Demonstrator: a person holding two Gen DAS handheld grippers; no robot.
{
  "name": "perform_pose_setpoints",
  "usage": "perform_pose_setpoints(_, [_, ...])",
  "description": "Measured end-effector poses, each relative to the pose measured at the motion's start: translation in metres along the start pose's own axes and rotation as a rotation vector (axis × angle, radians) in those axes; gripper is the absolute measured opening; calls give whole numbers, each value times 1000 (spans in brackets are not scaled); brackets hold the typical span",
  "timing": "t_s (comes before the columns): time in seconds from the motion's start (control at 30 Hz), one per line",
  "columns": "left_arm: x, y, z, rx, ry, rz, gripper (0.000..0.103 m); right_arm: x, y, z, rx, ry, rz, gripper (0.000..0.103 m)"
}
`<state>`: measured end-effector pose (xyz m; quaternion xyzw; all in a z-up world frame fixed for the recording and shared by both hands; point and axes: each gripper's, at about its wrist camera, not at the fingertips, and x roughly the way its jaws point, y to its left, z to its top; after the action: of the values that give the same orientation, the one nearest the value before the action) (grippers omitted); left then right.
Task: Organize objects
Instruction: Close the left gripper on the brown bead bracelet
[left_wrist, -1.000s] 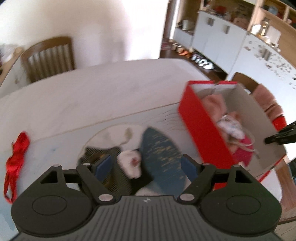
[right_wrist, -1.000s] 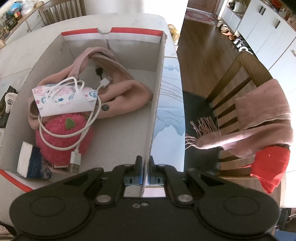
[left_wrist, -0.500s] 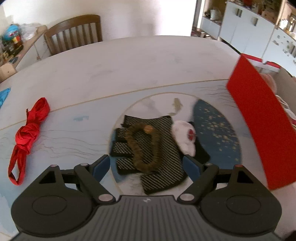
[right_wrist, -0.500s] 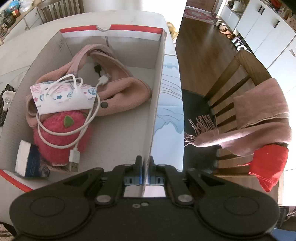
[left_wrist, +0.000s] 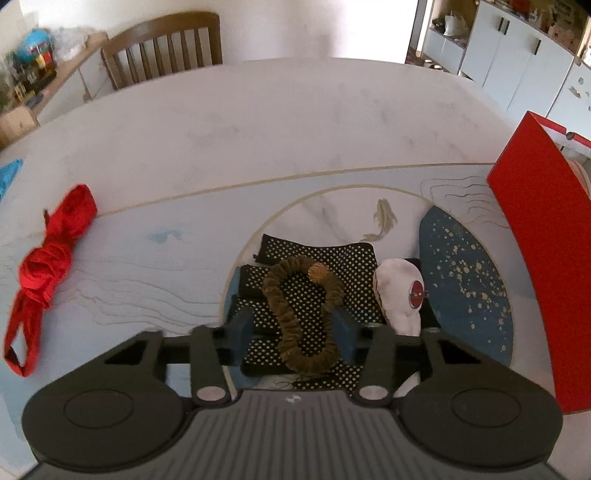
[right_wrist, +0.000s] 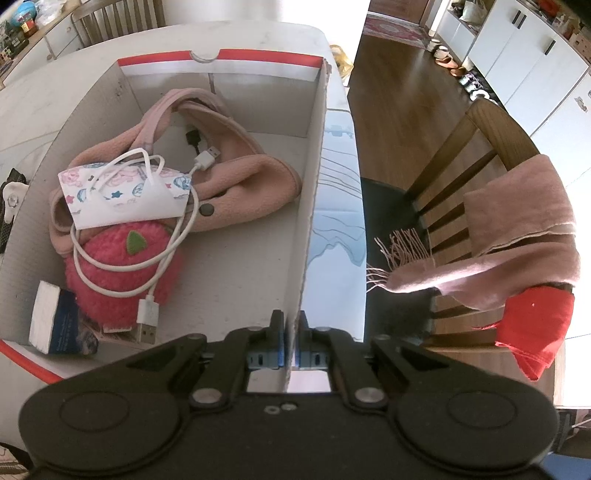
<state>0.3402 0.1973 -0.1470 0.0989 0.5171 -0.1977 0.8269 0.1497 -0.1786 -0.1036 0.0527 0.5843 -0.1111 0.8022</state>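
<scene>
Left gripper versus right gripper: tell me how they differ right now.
The left gripper is open, its fingers straddling the brown scrunchie on the dotted gloves; the right gripper is shut on the box wall. The left grips nothing yet; the right steadies the box. Both have blue pads.

Left tool (left_wrist: 291, 334) straddles brown scrunchie (left_wrist: 295, 332) on glove (left_wrist: 343, 266).
</scene>
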Motion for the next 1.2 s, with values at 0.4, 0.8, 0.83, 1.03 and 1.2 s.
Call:
perform_pose_setpoints(0.4, [21, 6, 11, -44, 67, 24, 26, 0, -1, -1, -3, 0, -1, 4])
perform_pose_setpoints(0.8, [-6, -6, 13, 8, 34, -15, 6, 0, -1, -1, -4, -1, 0, 4])
perform_pose_setpoints(0.83, [-12, -7, 13, 8, 28, -20, 6, 0, -1, -1, -4, -1, -1, 4])
perform_pose_setpoints(1.03, [-52, -9, 14, 26, -27, -80, 6, 0, -1, -1, -4, -2, -1, 4])
perform_pose_setpoints(1.2, [-85, -22, 19, 57, -70, -145, 6, 1, 0, -1, -7, -2, -2, 4])
